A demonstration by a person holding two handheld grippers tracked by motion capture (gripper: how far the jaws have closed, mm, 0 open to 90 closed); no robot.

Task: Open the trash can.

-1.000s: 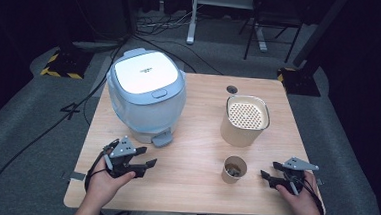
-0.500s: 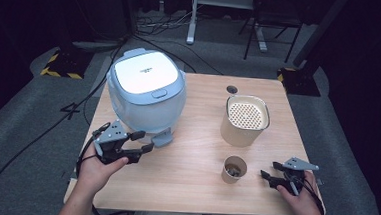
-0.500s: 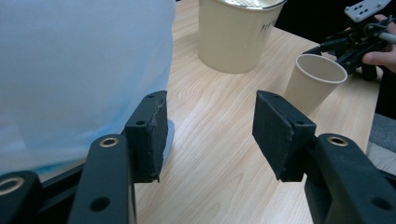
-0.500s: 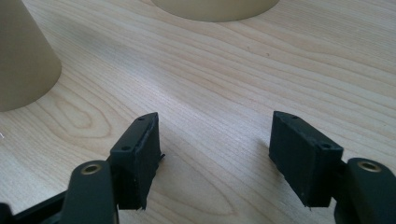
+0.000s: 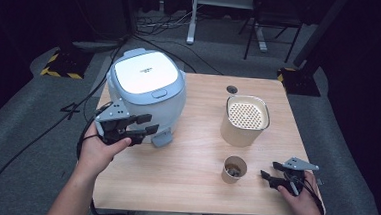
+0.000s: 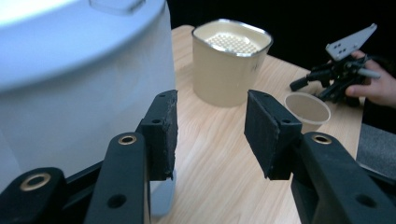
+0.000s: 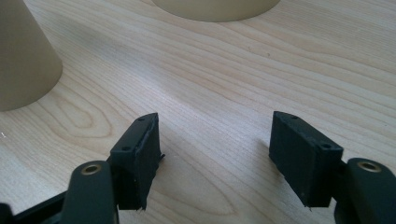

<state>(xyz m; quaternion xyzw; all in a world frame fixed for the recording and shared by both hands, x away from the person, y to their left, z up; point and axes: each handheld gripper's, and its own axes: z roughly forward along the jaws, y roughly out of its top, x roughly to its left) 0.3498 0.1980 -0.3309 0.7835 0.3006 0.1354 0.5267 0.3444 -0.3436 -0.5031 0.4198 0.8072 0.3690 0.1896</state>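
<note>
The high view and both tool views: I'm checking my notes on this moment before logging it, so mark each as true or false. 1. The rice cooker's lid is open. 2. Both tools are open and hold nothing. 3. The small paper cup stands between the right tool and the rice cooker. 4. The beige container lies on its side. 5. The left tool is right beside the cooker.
1. False: the rice cooker has its lid down.
2. True: the left tool and the right tool both stand open with nothing between the jaws.
3. True: the small paper cup stands there.
4. False: the beige container stands upright on the table.
5. True.
</note>
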